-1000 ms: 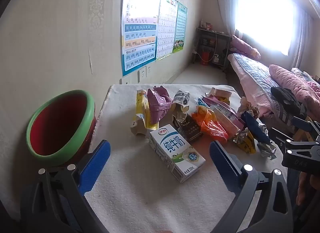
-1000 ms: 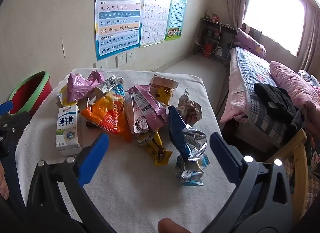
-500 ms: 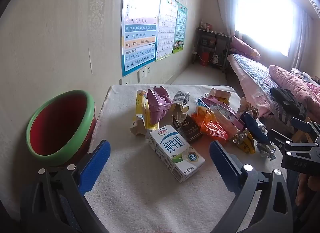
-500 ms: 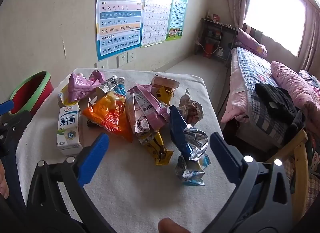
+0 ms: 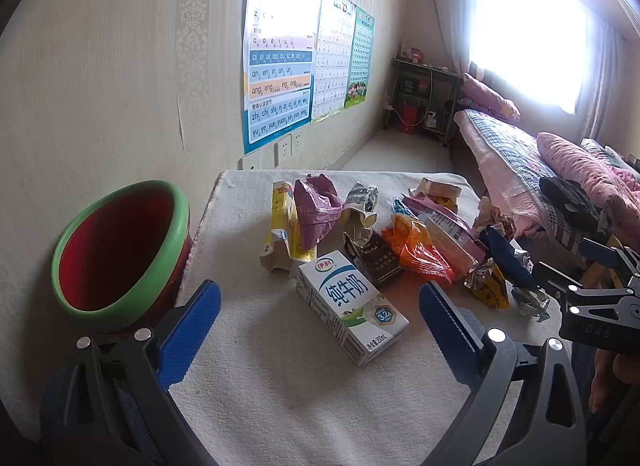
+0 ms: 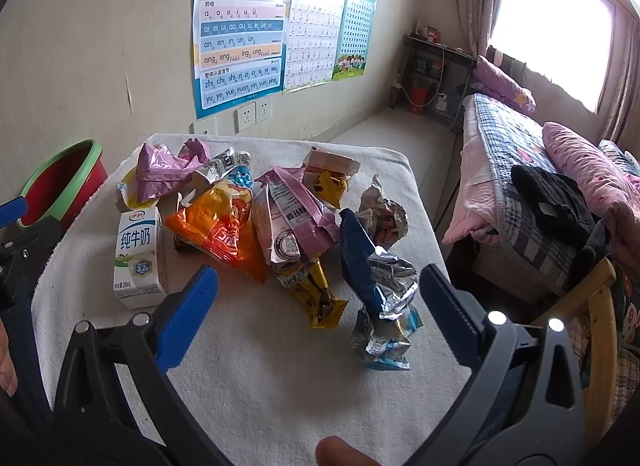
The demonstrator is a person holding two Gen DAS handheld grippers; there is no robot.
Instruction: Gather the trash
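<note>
Several pieces of trash lie in a heap on a white cloth-covered table (image 5: 260, 366). A white milk carton (image 5: 352, 302) lies nearest my left gripper (image 5: 320, 314), which is open and empty just in front of it. The carton also shows in the right wrist view (image 6: 138, 254). A blue and silver foil wrapper (image 6: 380, 290) and a yellow wrapper (image 6: 316, 294) lie just ahead of my right gripper (image 6: 318, 298), which is open and empty. An orange bag (image 6: 224, 229) and pink wrappers (image 6: 160, 169) lie further in. A red bin with a green rim (image 5: 120, 250) stands left of the table.
A wall with posters (image 5: 276, 65) runs along the left. A bed (image 6: 540, 193) with pink bedding stands to the right of the table, with a wooden chair (image 6: 600, 326) near it. The right gripper's body (image 5: 592, 306) shows at the left view's right edge.
Both grippers have barely moved; the right wrist view has crept slightly forward toward the wrappers. Nothing was grasped.
</note>
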